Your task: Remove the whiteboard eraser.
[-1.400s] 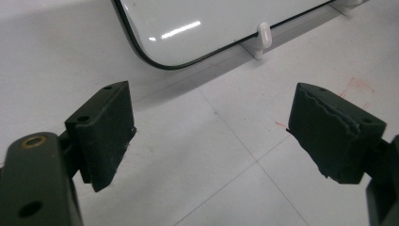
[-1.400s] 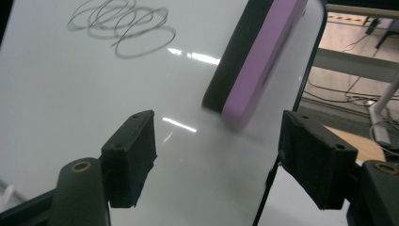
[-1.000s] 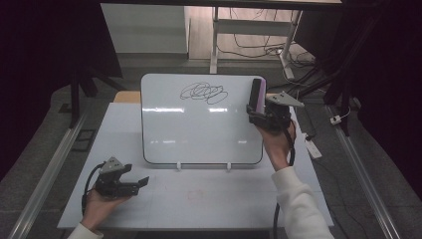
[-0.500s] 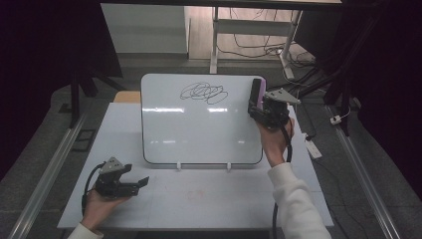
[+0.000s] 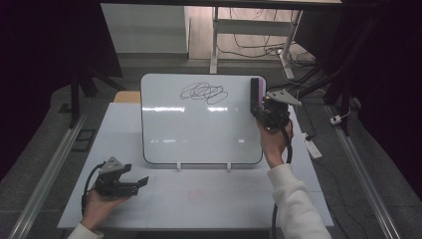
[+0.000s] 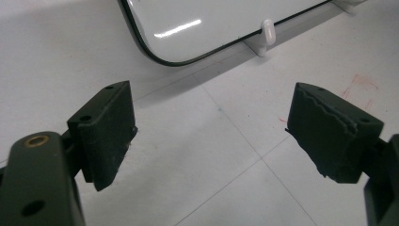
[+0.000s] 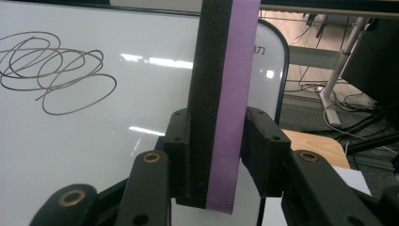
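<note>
Right gripper has just clamped its jaws onto the purple-backed eraser, upright at the whiteboard's right edge, scribble well left. Left gripper rests wide, nothing between.

High view overhead, tool views close, sharing whiteboard.

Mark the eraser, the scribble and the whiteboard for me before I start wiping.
eraser (image 7: 221,94), right gripper view, on its black felt and purple back above the jaws.
scribble (image 5: 204,92), high view, on the middle of the loops.
whiteboard (image 5: 199,134), high view, on its bare white face below the scribble.
</note>
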Tool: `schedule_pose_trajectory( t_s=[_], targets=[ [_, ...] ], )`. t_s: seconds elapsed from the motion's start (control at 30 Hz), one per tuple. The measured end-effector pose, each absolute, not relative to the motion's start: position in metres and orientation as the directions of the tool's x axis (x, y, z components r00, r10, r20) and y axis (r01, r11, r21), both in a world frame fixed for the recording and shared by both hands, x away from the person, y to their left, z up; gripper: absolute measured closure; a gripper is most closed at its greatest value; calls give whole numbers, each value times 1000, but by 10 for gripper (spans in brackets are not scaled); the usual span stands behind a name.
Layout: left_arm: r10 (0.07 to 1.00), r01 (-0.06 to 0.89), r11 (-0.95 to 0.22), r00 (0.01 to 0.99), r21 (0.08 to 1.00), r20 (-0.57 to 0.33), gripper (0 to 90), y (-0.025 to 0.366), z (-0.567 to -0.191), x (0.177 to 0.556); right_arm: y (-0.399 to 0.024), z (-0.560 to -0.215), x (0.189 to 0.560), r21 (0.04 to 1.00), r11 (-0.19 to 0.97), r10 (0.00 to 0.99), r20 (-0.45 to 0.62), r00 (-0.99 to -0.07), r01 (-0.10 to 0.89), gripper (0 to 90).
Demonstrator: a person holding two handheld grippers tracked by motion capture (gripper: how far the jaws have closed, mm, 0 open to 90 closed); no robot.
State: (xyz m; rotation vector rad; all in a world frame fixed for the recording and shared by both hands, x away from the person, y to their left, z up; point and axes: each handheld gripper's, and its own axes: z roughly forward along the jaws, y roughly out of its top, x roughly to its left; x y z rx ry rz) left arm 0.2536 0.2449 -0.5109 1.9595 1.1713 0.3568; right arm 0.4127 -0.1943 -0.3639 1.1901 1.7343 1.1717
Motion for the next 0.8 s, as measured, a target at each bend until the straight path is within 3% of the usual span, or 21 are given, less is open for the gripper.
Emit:
schedule_pose_trajectory(
  t_s=[0.37, 0.8],
  targets=[
    [834, 607, -242, 529, 757, -158, 166, 246, -511, 254, -200, -362, 402, 958, 167, 940, -84, -331, 232, 661],
    [828, 604, -235, 534, 761, -168, 178, 245, -509, 253, -193, -375, 361, 957, 229, 880, -125, -458, 178, 661]
  ],
)
